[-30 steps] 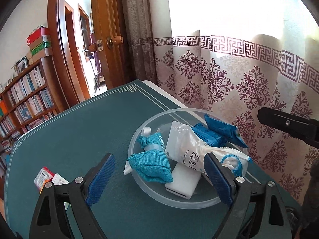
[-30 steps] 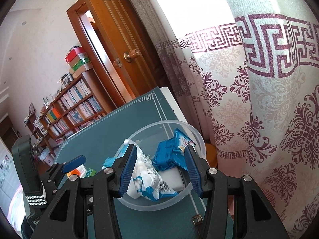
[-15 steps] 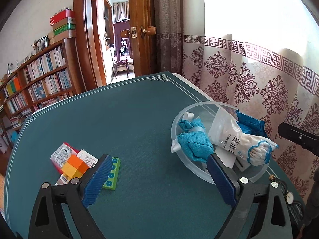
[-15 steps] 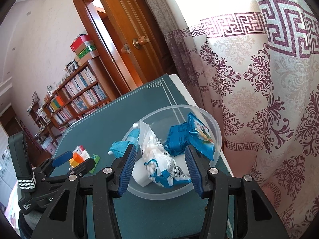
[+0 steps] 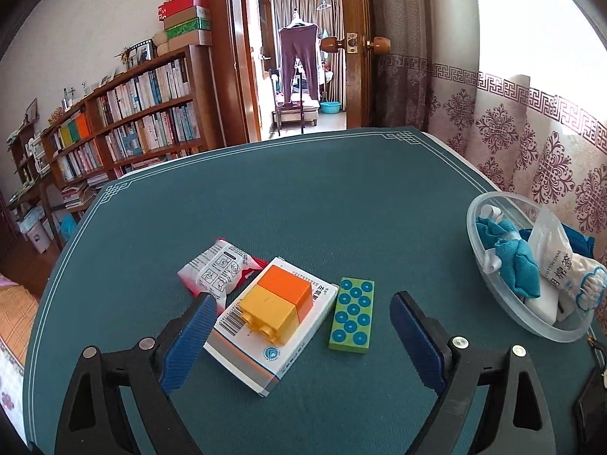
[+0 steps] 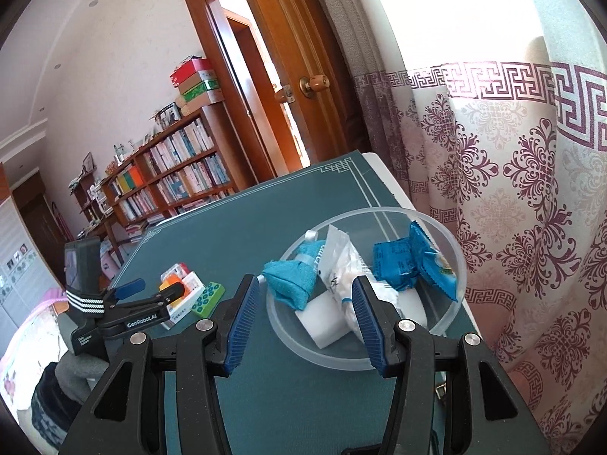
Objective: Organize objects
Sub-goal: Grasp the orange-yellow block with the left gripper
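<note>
Left gripper (image 5: 303,335) hangs low centre of frame over the loose pile, jaws wide and closing, nothing pinched yet. Orange-yellow block (image 5: 276,309) sits on a white box (image 5: 273,331), green brick (image 5: 352,315) just beside. Risk: closing now could catch box and block together, or knock the block off. Right gripper (image 6: 303,316), half open and empty, hovers at the bowl (image 6: 447,239), mid-right.

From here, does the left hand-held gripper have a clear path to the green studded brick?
Probably yes: the left hand-held gripper, empty jaws closing, is just short of the green brick, which lies alone on the mat.
</note>
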Available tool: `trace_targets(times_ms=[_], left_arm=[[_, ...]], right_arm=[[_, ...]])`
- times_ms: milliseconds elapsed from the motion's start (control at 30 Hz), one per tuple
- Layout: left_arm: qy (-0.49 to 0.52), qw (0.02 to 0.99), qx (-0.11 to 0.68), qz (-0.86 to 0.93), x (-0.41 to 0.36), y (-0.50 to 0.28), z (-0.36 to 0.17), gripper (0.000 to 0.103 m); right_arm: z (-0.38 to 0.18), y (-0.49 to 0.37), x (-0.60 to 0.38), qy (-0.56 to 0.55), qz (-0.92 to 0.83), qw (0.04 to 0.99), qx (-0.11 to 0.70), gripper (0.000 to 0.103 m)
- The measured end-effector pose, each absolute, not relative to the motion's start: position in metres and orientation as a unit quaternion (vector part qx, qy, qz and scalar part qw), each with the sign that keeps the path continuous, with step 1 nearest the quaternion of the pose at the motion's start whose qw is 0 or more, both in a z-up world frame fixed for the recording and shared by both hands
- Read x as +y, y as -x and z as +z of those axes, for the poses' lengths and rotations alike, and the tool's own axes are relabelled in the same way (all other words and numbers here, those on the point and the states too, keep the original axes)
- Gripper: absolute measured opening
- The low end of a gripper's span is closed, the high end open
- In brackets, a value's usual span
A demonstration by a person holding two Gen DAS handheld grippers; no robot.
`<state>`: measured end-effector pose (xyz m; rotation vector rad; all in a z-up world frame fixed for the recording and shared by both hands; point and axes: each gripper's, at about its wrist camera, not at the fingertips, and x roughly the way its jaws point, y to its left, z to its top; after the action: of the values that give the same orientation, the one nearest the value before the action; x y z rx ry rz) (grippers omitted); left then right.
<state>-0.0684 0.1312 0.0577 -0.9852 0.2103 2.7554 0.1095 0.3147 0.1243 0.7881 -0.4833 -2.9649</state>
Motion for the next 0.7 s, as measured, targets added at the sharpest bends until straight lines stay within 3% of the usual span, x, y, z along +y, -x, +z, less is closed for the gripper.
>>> trace_targets(times_ms=[267, 533, 700], left_arm=[[0.346, 0.107, 0.083, 0.928, 0.127, 0.084, 0.041, 0.078], [0.353, 0.111, 0.066, 0.927, 0.116, 0.093, 0.036, 0.075], [0.36, 0.114, 0.06, 0.924, 0.113, 0.098, 0.032, 0.067]], right_arm=[[0.105, -0.088, 0.258, -0.294, -0.945, 0.077, -0.122, 0.053], [0.089, -0.068, 0.232, -0.323, -0.935, 0.098, -0.112, 0.053], [0.082, -0.058, 0.224, -0.338, -0.929, 0.101, -0.11, 0.053]])
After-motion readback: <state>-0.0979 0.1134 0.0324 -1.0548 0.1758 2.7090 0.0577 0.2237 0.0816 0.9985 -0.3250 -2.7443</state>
